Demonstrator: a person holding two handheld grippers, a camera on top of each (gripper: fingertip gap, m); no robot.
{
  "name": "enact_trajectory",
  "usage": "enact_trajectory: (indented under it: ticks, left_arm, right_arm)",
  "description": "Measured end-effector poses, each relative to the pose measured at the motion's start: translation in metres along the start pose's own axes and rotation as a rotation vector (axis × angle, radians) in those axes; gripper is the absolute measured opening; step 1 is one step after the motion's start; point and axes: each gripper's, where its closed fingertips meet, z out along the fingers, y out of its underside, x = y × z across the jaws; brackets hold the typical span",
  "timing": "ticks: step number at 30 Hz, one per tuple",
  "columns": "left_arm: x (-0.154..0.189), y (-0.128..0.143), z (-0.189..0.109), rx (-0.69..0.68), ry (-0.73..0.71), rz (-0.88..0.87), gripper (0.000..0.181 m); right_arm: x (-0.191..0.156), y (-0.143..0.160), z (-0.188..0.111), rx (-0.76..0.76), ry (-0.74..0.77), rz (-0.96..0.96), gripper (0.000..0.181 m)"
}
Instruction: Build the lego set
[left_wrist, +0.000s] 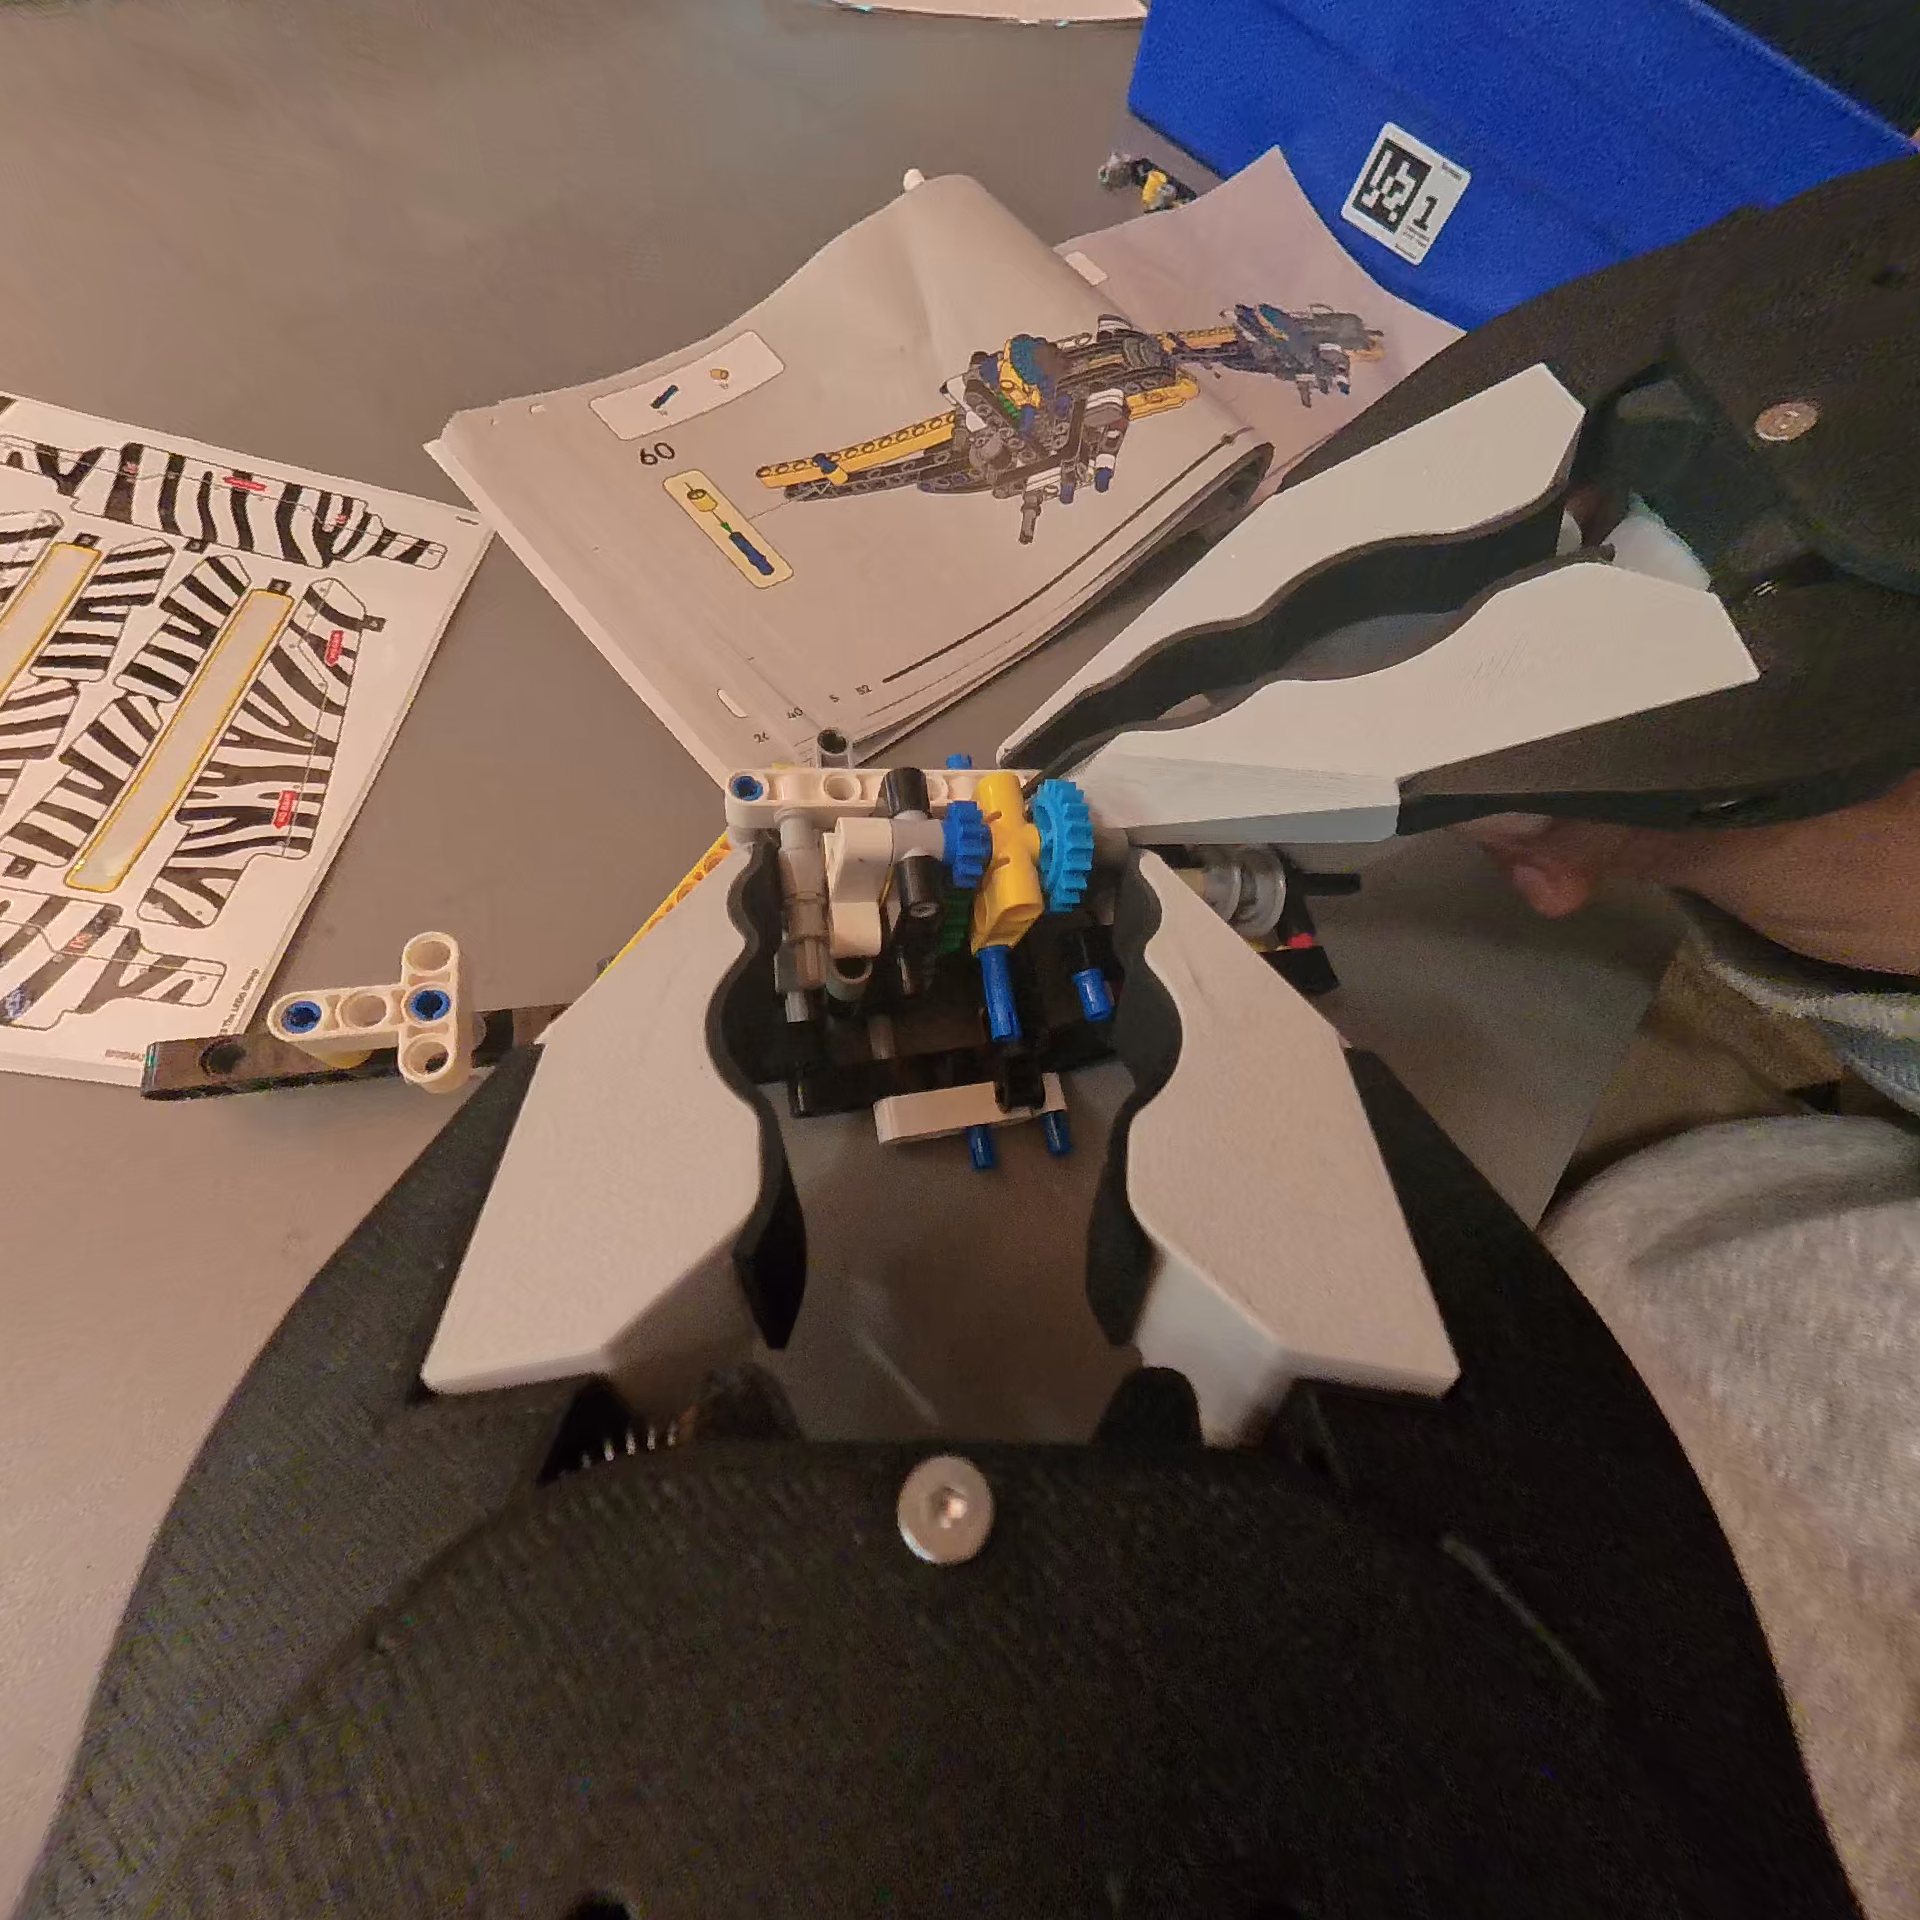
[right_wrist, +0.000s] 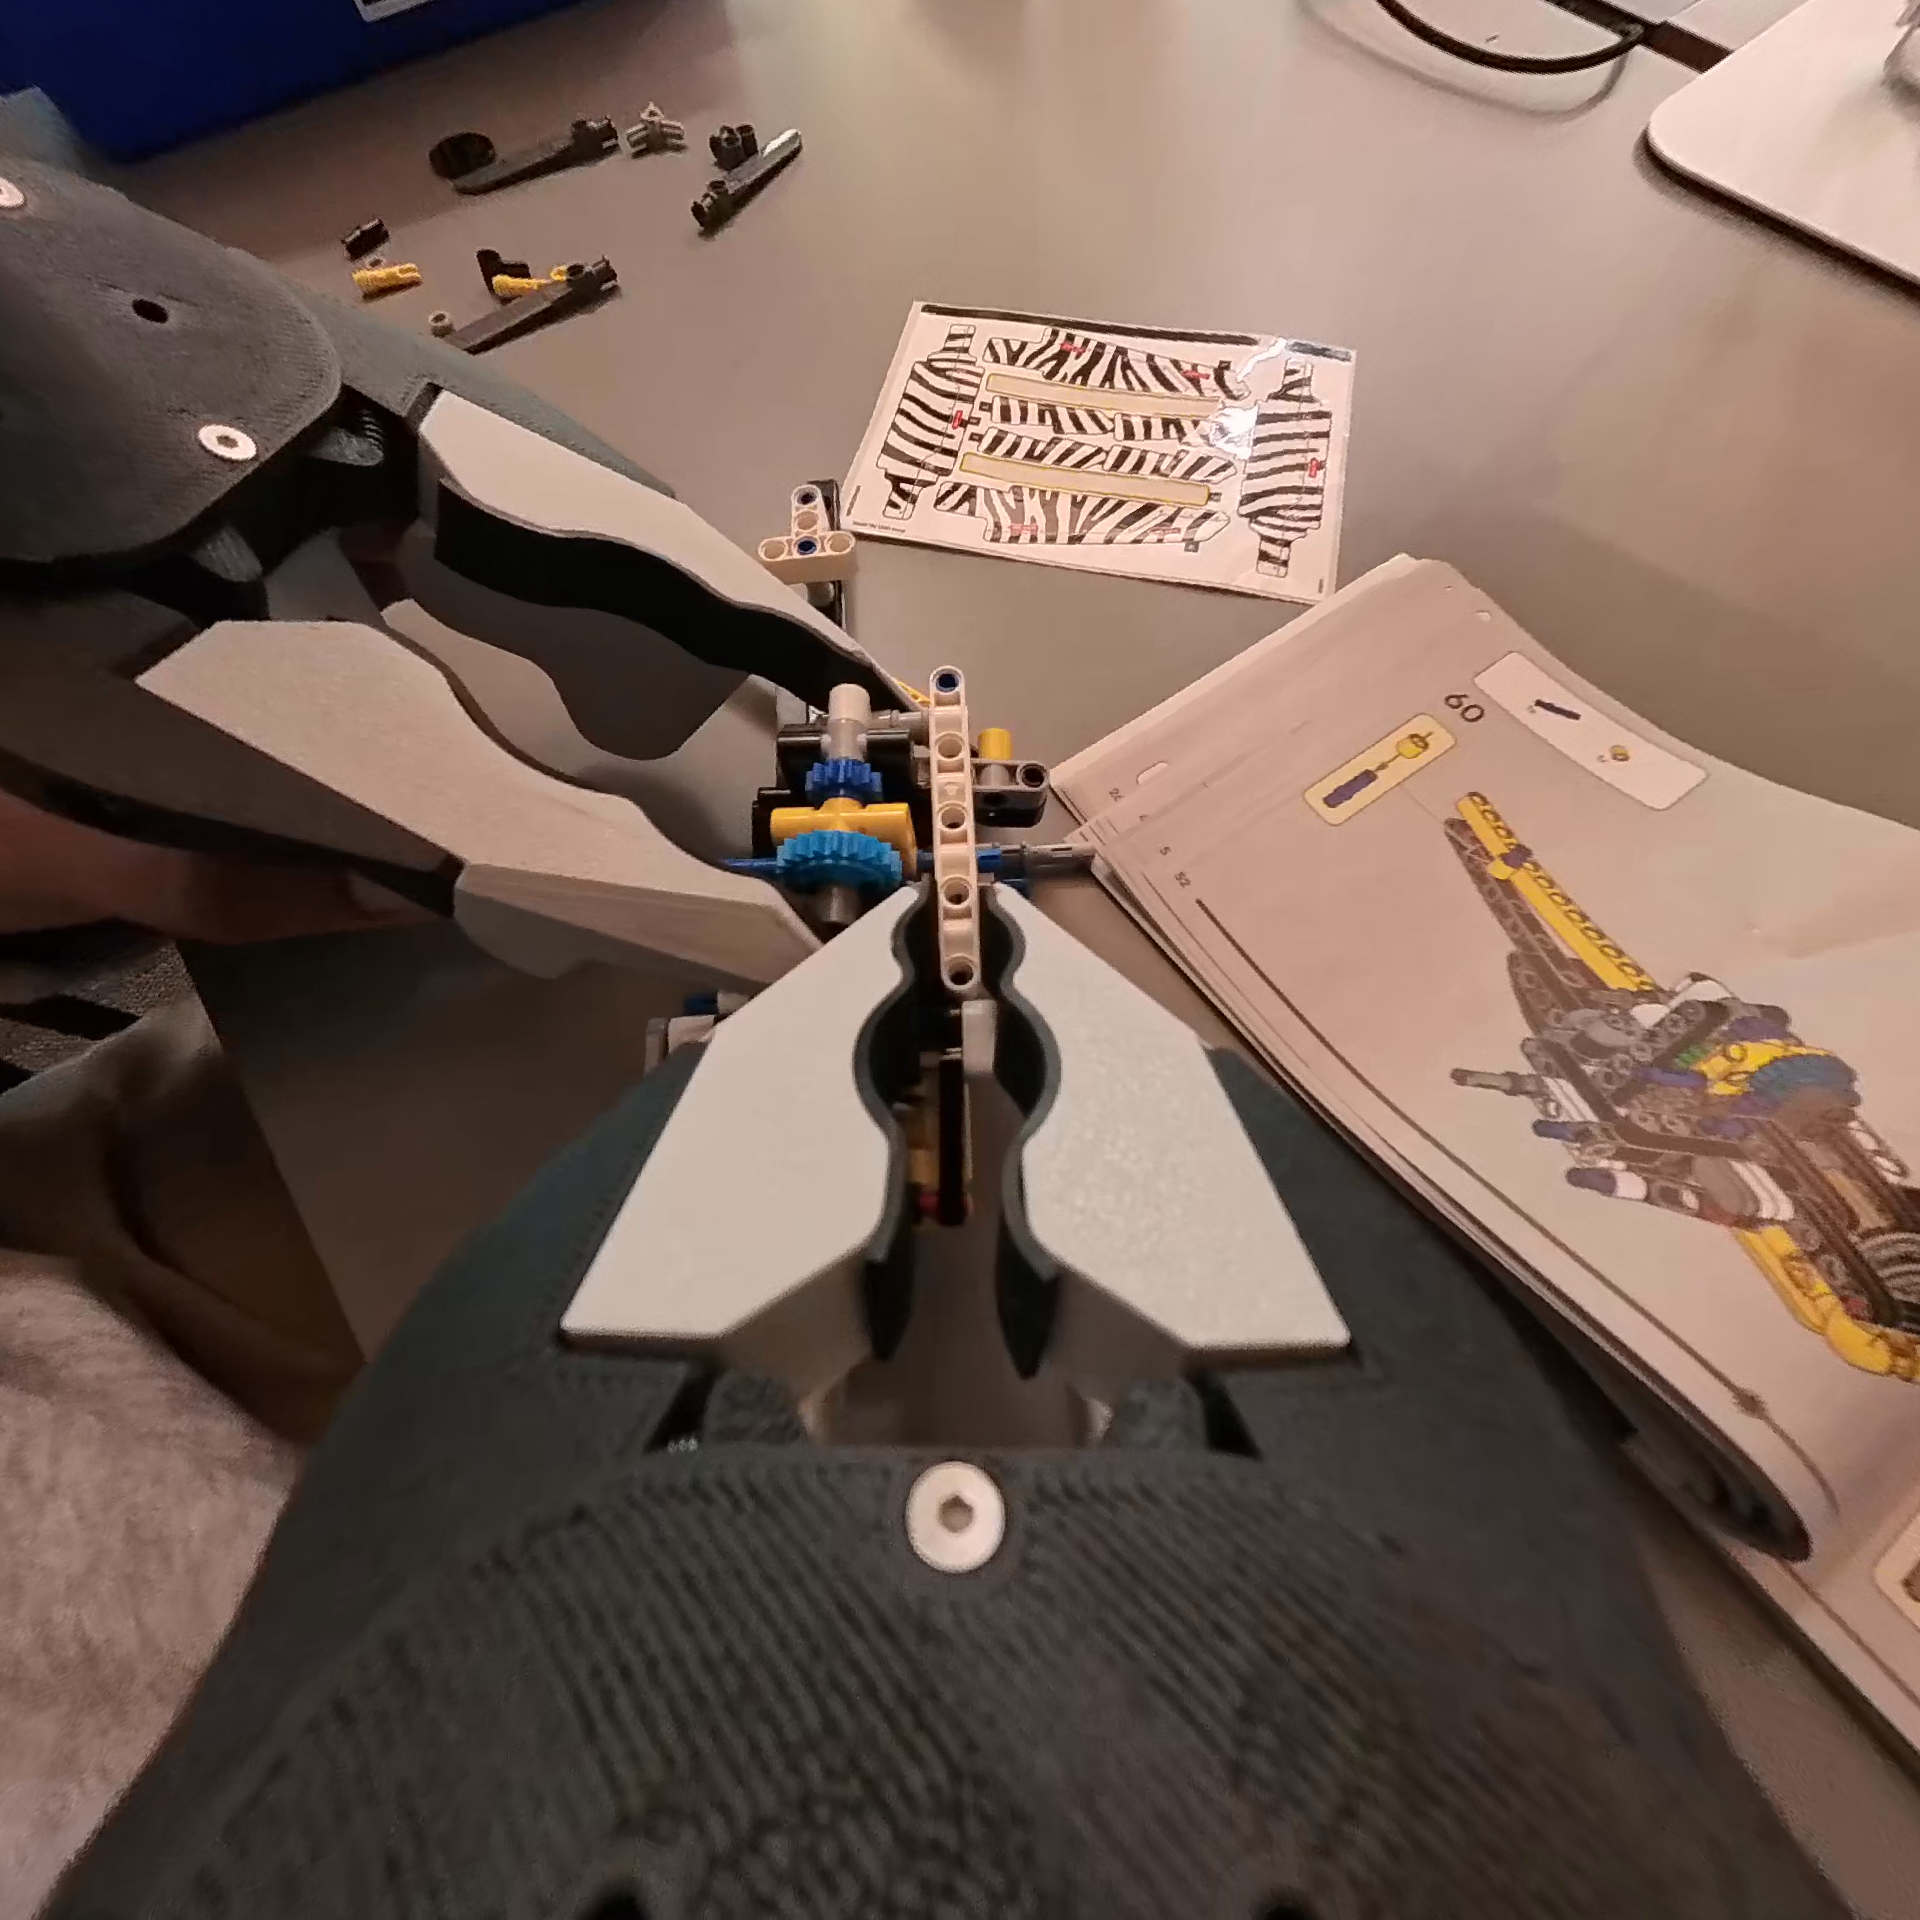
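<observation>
We hold the model (left_wrist: 935, 935) between both grippers, just above the table (left_wrist: 260, 1299) in front of the open manual (left_wrist: 883, 499). The left gripper (left_wrist: 940, 904) has its jaws drawn in around the black core of the model, fingers pressed on either flank. The right gripper (right_wrist: 958, 914) pinches the white beam (right_wrist: 951, 821) with its jaws narrow, the tips clamped on the beam's near end.

To do this step well, we judge that the left should stay the anchor while the right works the beam square onto its pins, pushing along the pin axis and not twisting. The gears (right_wrist: 831, 831) sit right beside the beam, so we keep the tips off their teeth.

Around us lie a zebra sticker sheet (right_wrist: 1101, 457), a white T-piece (left_wrist: 384, 1008) on a black beam (left_wrist: 208, 1060), and loose parts (right_wrist: 540, 281) near the blue bin (left_wrist: 1507, 135). The manual's edge lies just beside the model and could catch the protruding blue pins (left_wrist: 997, 987). Each gripper crowds the other's view of the joint.
</observation>
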Motion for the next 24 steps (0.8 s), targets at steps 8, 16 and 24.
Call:
enact_trajectory:
  ticks: [8,16,24]
  left_arm:
    - [-0.001,-0.001,0.0,0.004,-0.004,0.0,0.067]
    - [0.0,-0.002,-0.002,0.013,0.025,-0.024,0.065]
    - [0.002,-0.002,-0.003,0.02,0.044,-0.021,0.064]
  right_arm:
    - [0.0,0.0,0.0,0.006,-0.003,0.012,0.005]
    - [0.008,-0.003,-0.002,-0.022,-0.114,0.015,0.03]
    - [0.01,-0.021,0.005,-0.104,-0.301,0.071,0.021]
